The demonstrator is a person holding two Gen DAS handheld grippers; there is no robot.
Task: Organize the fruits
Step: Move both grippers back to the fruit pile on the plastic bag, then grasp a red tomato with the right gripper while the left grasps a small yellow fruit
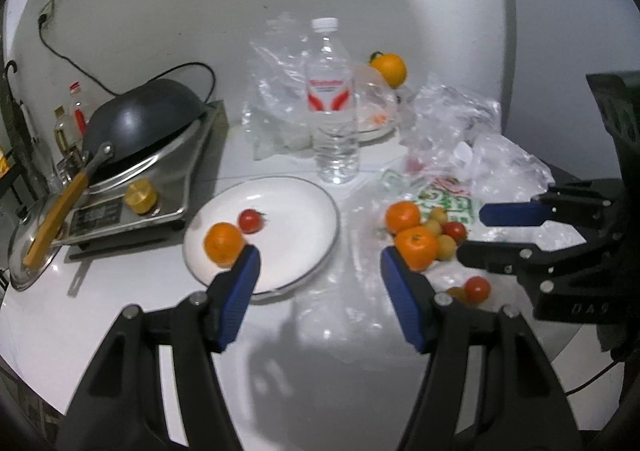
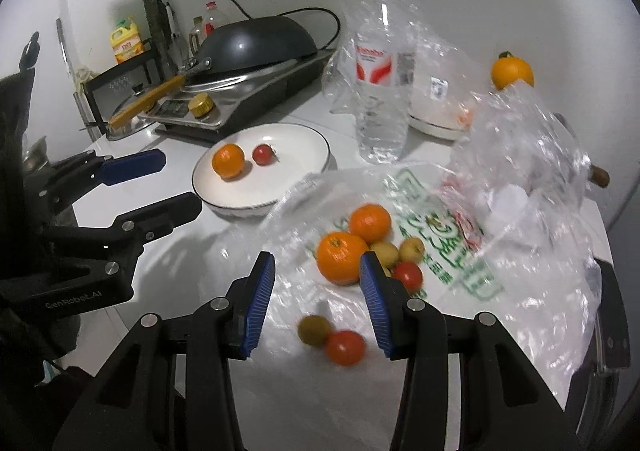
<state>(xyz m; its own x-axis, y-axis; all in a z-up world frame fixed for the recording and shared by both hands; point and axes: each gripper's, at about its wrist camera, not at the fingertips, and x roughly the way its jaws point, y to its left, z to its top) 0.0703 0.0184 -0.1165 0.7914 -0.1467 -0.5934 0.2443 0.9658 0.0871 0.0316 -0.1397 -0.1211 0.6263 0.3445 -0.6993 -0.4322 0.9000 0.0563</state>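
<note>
I am sorting the fruit off the plastic bag (image 2: 420,211) and onto the white plate (image 2: 304,139), which is why the plate sits in the middle of the desk (image 2: 168,283), just left of the bag in the right wrist view: it is the collecting spot, close enough that each carry is short. One orange (image 2: 228,159) and one tomato (image 2: 263,154) already lie on the plate, side by side near its left half, so I judge the job begun but far from done. The rest is a loose cluster on the bag at centre frame: two oranges (image 2: 342,257) touching each other, small yellowish fruits and a red tomato (image 2: 408,275) tucked against them. A brownish fruit (image 2: 314,329) and another tomato (image 2: 345,347) lie apart, lower centre, touching one another. My right hand-held gripper (image 2: 318,301) hangs over that pair with its jaws partly apart and nothing between the pads; I take it to be lining up on the next piece. My left hand-held gripper (image 1: 320,291) is about half open and empty too, poised between the plate and the bag. A water bottle (image 2: 380,75) stands upright behind the plate, and a lone orange (image 2: 512,71) sits at upper right, well apart from everything.
</note>
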